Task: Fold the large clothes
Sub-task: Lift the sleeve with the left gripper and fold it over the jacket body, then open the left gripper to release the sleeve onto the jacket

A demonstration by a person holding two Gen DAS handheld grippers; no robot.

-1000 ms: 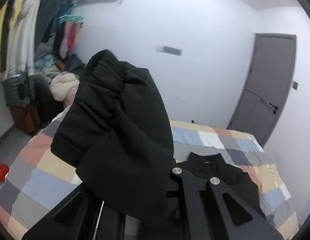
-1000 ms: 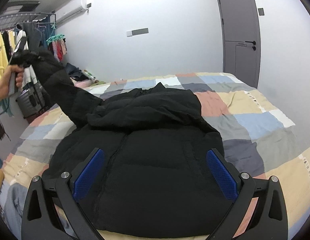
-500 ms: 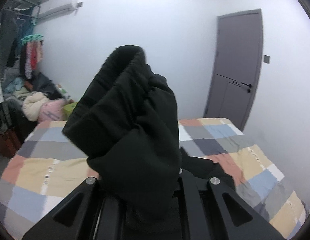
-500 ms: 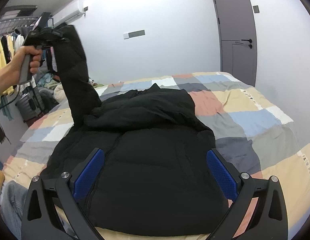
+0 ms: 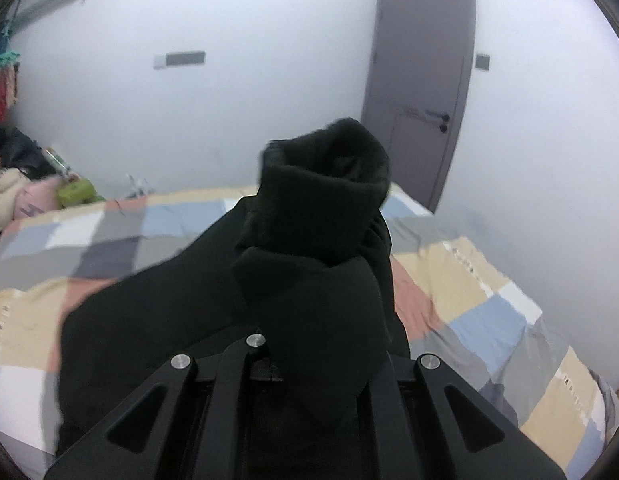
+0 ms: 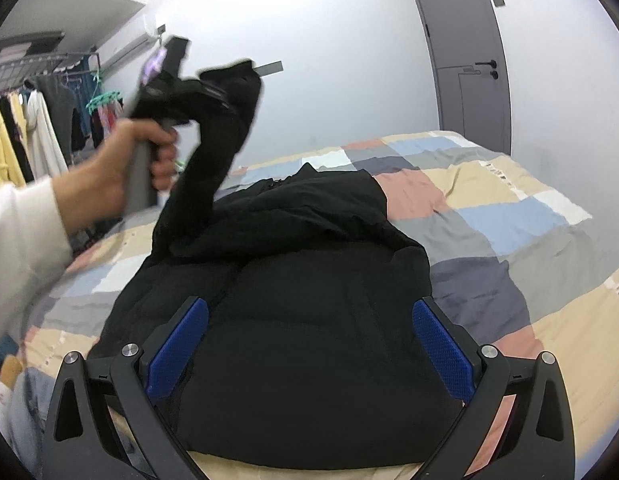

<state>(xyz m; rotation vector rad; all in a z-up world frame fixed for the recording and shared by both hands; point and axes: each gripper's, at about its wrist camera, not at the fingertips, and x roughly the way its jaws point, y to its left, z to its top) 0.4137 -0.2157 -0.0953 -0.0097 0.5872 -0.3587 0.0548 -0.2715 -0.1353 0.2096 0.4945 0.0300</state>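
Note:
A black puffer jacket (image 6: pixel 301 300) lies flat on the bed. My left gripper (image 5: pixel 309 344) is shut on the jacket's left sleeve (image 5: pixel 321 220), whose ribbed cuff stands up in front of the camera and hides the fingertips. In the right wrist view the left gripper (image 6: pixel 217 92) holds that sleeve (image 6: pixel 205 176) high above the jacket's left shoulder. My right gripper (image 6: pixel 305 344) is open and empty, its blue pads (image 6: pixel 177 344) spread over the jacket's lower half.
The bed has a patchwork cover (image 6: pixel 509 216). A clothes rack (image 6: pixel 33 128) with hanging garments stands at the left. A grey door (image 6: pixel 465 56) is at the back right. A pile of soft items (image 5: pixel 25 200) sits beyond the bed's far left corner.
My left gripper has swung the sleeve up and to the right, toward the jacket's middle. The right gripper has stayed open over the jacket.

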